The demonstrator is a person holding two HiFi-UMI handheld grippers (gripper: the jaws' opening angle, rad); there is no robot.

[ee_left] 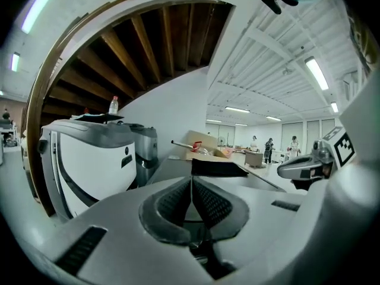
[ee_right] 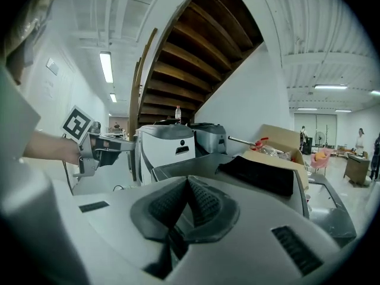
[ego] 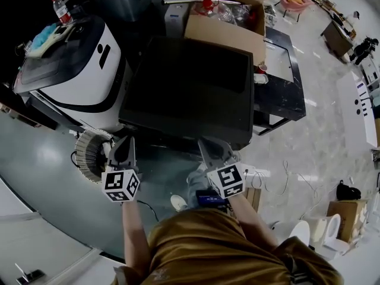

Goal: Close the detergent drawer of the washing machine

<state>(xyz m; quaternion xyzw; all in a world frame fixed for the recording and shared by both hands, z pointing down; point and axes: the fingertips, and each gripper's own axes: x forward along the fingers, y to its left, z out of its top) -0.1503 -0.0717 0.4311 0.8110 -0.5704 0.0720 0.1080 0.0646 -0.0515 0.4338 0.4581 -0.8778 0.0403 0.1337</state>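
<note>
The washing machine [ego: 190, 82] stands in the middle of the head view, seen from above as a dark flat top. Its front face and the detergent drawer are hidden under the near edge. My left gripper [ego: 126, 142] is level in front of the machine's near left corner, jaws shut with nothing between them [ee_left: 191, 186]. At the near right corner my right gripper [ego: 209, 142] is likewise shut and empty [ee_right: 187, 186]. Both gripper views look across the machine's top [ee_left: 175, 166] [ee_right: 196, 164], where a dark cloth [ee_right: 261, 176] lies. Neither gripper touches the machine.
A white-and-black appliance [ego: 77, 64] with a bottle [ego: 61, 9] on top stands to the left. A cardboard box [ego: 228, 16] of clutter sits behind the washer, a black table [ego: 282, 88] to its right. A coiled hose [ego: 89, 153] lies on the floor beside my left gripper.
</note>
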